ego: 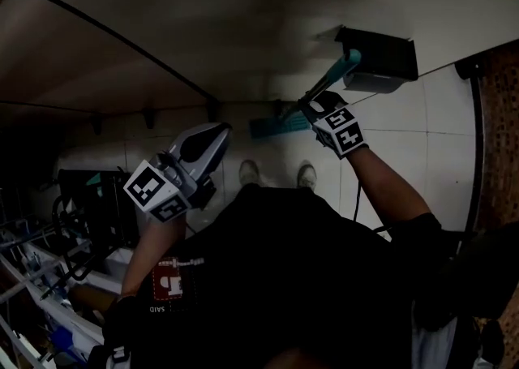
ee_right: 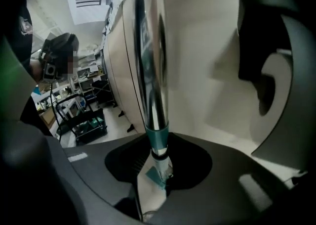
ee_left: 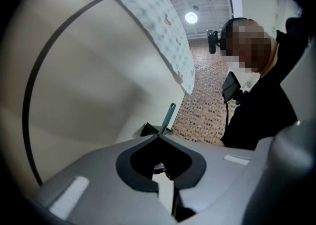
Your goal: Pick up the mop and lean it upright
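The mop stands nearly upright by the cream wall. Its teal head [ego: 274, 126] rests on the tiled floor and the teal end of its handle [ego: 350, 58] rises toward a dark box on the wall. My right gripper [ego: 311, 105] is shut on the handle. In the right gripper view the chrome pole [ee_right: 150, 66] with its teal collar [ee_right: 159, 140] runs up from between the jaws of the right gripper [ee_right: 158, 169]. My left gripper [ego: 217, 130] hangs apart at the left, shut with nothing in it. In the left gripper view, the handle's end [ee_left: 169, 114] shows beyond the left gripper [ee_left: 159, 139].
A dark wall-mounted box [ego: 379, 54] holding a white roll [ee_right: 276, 95] hangs just right of the handle's top. My shoes [ego: 250, 171] stand behind the mop head. Cluttered racks and a black cart [ego: 85, 205] fill the left. A brick-patterned wall [ego: 501, 116] lies at the right.
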`<state>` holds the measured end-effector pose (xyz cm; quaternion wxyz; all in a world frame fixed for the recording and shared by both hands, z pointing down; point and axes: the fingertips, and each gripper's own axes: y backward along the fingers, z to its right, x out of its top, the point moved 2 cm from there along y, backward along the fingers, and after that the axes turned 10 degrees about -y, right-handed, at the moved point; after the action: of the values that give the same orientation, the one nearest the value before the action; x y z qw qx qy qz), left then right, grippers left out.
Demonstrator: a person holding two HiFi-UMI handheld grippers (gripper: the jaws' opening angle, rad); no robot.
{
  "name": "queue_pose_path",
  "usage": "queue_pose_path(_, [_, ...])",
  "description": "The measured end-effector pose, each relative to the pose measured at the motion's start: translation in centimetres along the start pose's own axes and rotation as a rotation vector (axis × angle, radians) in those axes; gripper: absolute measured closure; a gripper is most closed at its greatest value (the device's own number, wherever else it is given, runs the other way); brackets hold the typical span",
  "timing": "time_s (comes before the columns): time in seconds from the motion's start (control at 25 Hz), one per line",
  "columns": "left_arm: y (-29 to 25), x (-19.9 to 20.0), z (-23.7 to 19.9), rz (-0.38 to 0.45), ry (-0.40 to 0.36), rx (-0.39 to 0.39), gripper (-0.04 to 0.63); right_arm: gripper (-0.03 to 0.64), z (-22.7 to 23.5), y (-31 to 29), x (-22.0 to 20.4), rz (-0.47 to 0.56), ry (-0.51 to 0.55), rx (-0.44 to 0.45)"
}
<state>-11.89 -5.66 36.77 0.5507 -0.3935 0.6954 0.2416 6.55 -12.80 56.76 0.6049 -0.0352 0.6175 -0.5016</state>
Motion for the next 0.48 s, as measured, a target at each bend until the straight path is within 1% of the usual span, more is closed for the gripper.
queue_pose_path(0.12, [-0.1, -1.5, -0.2, -0.028, 0.021, -0.005, 0.6, 0.491, 1.1, -2.0, -2.5, -0.037, -0.002, -0.005])
queue_pose_path(0.36, [0.0, -4.3, -0.6, -0.073, 0.067, -0.007, 0.6, 0.491, 2.8, -5.9, -6.2, -0.096, 0.015, -0.007])
queue_pose_path(0.48, [-0.1, -5.4, -0.9, -0.093, 0.085, -0.004, 0.6, 0.491, 4.0, -7.6, -8.1, -0.13, 0.002, -0.016])
